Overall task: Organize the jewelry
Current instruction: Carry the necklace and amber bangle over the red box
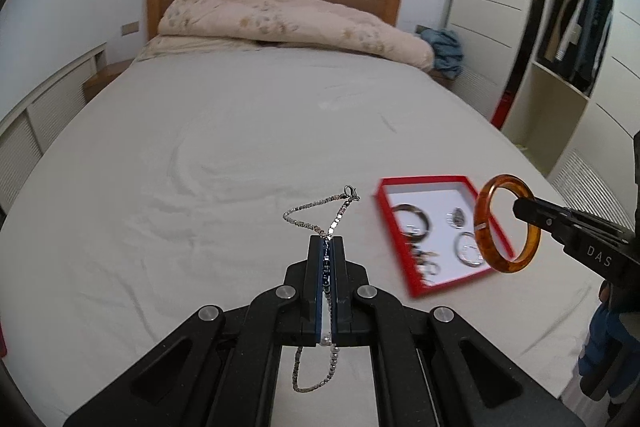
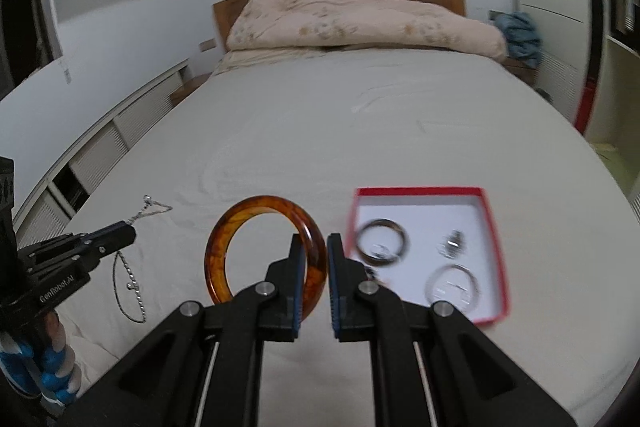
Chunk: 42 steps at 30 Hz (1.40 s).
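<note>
Both grippers hang tilted downward above the white-sheeted bed (image 1: pixel 224 163), well apart. The left gripper (image 1: pixel 327 239) has its jaws closed on a thin silver bead chain (image 1: pixel 320 215), which loops out past the tips and dangles behind them. The right gripper (image 2: pixel 316 239) has its jaws clamped on the rim of a glossy amber, tortoiseshell-patterned bangle (image 2: pixel 224 239), held upright. Between and ahead of them the sheet lies bare and wide. The shallow red cardboard box (image 2: pixel 496 227) with a white floor sits near the bed's right edge, holding a dark bangle (image 2: pixel 382 241), a silver ring-shaped bangle (image 2: pixel 452 285) and smaller pieces too blurred to name.

glossy amber bangle (image 2: pixel 264 251), metal chain (image 1: pixel 320 219), perhaps silver
</note>
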{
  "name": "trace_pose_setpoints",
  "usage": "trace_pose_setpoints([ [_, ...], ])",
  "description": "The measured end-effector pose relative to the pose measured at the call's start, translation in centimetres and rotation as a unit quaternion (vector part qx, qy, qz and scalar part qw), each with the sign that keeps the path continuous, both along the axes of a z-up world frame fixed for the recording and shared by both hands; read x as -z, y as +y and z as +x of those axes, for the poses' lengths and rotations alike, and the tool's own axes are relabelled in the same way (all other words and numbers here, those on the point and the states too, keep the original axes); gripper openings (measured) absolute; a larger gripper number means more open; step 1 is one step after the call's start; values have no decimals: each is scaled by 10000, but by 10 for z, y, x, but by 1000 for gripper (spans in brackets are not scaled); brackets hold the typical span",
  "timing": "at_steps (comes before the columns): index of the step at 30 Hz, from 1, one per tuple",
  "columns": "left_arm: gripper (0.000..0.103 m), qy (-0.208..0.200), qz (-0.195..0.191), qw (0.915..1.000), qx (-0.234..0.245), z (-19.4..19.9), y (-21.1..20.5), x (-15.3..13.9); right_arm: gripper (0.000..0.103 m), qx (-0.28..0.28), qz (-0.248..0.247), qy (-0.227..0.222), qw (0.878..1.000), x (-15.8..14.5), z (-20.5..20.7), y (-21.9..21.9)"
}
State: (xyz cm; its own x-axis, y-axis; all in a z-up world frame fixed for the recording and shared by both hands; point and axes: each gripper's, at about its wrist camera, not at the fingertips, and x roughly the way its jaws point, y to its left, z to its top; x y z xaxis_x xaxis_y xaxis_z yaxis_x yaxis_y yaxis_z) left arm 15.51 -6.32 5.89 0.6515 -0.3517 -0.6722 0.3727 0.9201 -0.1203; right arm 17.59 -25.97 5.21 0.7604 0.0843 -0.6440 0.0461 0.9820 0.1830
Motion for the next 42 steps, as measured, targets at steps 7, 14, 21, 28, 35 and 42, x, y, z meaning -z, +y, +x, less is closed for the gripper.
trace_pose_setpoints([
  [7, 2, 31, -16, 9994, 334, -12, -58, -5, 10, 523, 17, 0, 9986, -1, -39, -58],
  [14, 2, 184, 103, 9975, 668, 1, -115, 8, 10, 899, 18, 143, 9958, 15, -48, -110],
  [21, 2, 478, 240, 9957, 761, 38, -165, 41, 10, 847, 45, 424, 9955, 55, -7, -137],
  [28, 2, 672, 459, 9941, 714, 79, -198, 87, 10, 633, -26, 703, 9955, 97, 52, -150],
  [35, 2, 789, 535, 9935, 625, 107, -211, 119, 10, 498, -110, 920, 9945, 127, 104, -158],
  [42, 2, 829, 572, 9936, 510, 122, -217, 136, 10, 420, -122, 1049, 9935, 139, 141, -162],
])
